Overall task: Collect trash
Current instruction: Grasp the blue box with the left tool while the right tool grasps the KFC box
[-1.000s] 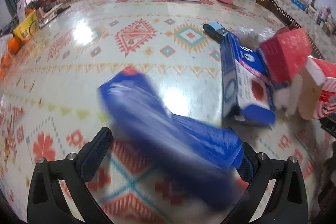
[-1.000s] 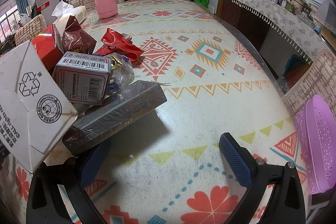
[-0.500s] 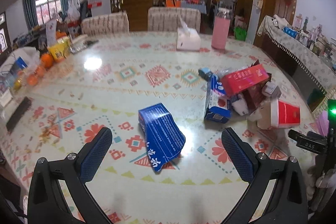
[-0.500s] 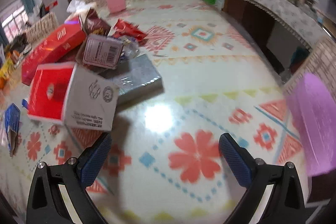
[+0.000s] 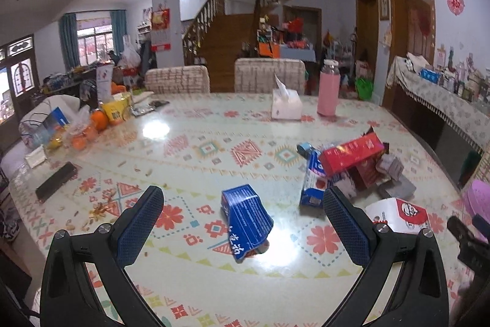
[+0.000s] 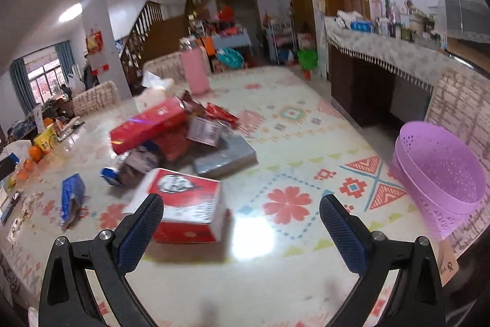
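Both claws are up above the table [image 5: 214, 118] and I'm holding nothing. My left gripper [image 5: 243, 222] is spread wide, pads well apart, and the crumpled blue box [image 5: 246, 218] lies on the tabletop in the gap between them, apart from both pads. It's tipped on its side with white lettering on the near end.

Off to the right of it sits the trash pile: a long red box [image 5: 352, 150] riding on top, a blue-and-white carton [image 5: 312, 184] leaning at the pile's left edge, a grey packet [image 5: 398, 187] on the far right. Nearer me, a red-and-white carton [image 5: 401, 215] lies just past my right-hand pad.

My right gripper [image 6: 240, 230] is also wide, nothing between the jaws. That same red-and-white carton [image 6: 186, 210] lies on its side just ahead of the left pad; I can't tell if it touches. The view here is a bit blurred. The lilac basket [image 6: 441, 173] sits at the table's right edge, well apart from the pile, mouth tilted toward me. The blue box [image 6: 73, 198] shows far left in this view. A pink bottle [image 6: 194, 72] and a tissue box [image 5: 285, 104] stand at the far end.
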A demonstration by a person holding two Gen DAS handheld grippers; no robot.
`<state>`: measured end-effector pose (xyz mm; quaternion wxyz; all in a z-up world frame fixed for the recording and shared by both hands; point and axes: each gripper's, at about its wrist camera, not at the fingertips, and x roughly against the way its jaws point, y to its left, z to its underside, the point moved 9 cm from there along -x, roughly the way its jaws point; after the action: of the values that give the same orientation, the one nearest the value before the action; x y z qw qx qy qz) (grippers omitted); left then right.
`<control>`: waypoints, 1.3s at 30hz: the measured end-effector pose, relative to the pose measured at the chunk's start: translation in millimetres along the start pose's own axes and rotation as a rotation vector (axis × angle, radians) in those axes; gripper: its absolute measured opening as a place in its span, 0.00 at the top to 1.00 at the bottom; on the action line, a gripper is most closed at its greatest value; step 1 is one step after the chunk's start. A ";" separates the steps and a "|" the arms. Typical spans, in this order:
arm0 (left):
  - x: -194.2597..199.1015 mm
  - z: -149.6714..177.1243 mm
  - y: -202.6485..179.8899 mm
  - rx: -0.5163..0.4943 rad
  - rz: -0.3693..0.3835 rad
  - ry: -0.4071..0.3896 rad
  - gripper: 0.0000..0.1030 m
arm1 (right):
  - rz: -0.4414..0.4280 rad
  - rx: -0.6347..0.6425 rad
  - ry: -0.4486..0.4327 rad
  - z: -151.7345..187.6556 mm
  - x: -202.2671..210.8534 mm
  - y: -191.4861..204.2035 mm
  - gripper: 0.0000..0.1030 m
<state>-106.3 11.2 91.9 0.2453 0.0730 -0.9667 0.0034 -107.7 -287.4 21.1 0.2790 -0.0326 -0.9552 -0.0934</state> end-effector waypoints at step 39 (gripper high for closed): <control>-42.0 41.9 -25.9 -0.052 0.112 0.196 0.00 | -0.030 0.040 0.023 20.2 7.4 26.5 0.00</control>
<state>-86.0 -10.3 34.4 0.3400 0.0115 -0.9404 -0.0010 -121.6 -257.3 12.6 0.2891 -0.0116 -0.9540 -0.0786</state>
